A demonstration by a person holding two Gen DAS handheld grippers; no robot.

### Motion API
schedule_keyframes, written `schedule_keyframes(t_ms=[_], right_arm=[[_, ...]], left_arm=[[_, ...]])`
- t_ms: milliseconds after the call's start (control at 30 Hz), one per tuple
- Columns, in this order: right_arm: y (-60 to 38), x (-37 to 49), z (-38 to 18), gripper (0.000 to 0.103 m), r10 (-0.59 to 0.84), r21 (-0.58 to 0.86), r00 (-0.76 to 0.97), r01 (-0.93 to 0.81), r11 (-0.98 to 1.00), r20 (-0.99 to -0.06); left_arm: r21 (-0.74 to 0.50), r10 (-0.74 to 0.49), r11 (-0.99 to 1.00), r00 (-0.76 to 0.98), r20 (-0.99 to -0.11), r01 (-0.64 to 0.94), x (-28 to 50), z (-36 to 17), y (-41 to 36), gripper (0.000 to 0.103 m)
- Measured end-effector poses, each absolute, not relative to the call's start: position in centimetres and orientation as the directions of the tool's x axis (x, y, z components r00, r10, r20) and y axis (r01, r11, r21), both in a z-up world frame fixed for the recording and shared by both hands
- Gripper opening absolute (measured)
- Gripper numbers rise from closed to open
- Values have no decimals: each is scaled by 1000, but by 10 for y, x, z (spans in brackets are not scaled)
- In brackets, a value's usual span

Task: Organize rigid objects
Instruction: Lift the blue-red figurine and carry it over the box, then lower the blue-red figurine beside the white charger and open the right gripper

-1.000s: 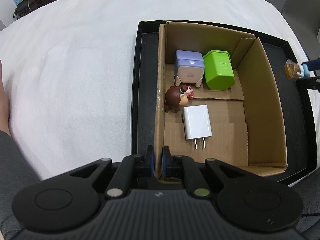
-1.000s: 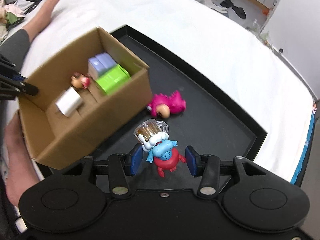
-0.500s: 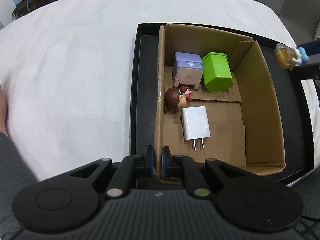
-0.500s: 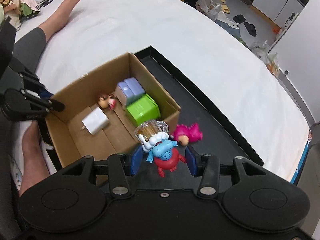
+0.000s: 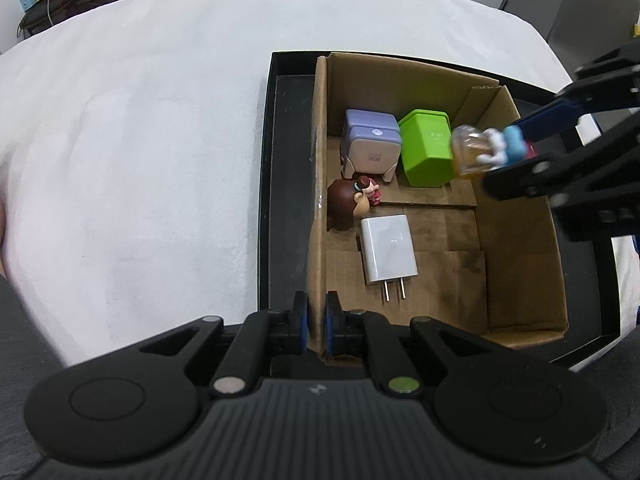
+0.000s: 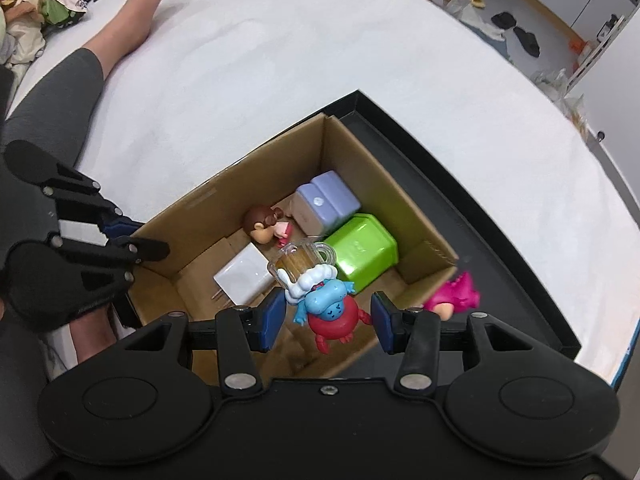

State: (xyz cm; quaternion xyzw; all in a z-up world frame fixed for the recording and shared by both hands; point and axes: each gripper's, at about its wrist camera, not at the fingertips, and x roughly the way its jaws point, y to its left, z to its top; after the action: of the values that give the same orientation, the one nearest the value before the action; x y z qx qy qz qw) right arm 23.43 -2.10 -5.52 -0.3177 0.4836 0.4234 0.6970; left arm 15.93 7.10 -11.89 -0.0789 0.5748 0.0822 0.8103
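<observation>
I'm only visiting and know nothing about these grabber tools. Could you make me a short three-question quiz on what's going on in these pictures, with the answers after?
1. True or false: the left gripper is clamped on the wall of the cardboard box.
2. What does the right gripper carry? A) the white charger B) the blue figurine with a beer mug C) the green bin
3. Fill in: the pink toy lies outside the box on the black ____.

Key: 1 true. 2 B; it hangs over the box. 3 tray.
</observation>
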Motion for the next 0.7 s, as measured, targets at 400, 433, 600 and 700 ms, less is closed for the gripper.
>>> schedule_keyframes(t_ms=[400, 433, 600, 700], right_arm=[[2, 236, -84, 46, 229, 8, 125, -863, 505, -965], [4, 237, -87, 46, 227, 13, 121, -859, 513, -966], [8, 239, -101, 46, 214, 29, 106, -837, 547, -971], [10, 240, -107, 46, 217, 35, 106, -828, 560, -970]], left_arm=[[-49, 26, 977, 342, -939, -208, 157, -120, 73, 8], [-52, 23, 977, 342, -939, -209, 157, -120, 74, 8], [-54, 21, 977, 343, -939, -208, 156, -119, 75, 8], [-55, 20, 977, 343, -939, -208, 156, -119, 75, 8]])
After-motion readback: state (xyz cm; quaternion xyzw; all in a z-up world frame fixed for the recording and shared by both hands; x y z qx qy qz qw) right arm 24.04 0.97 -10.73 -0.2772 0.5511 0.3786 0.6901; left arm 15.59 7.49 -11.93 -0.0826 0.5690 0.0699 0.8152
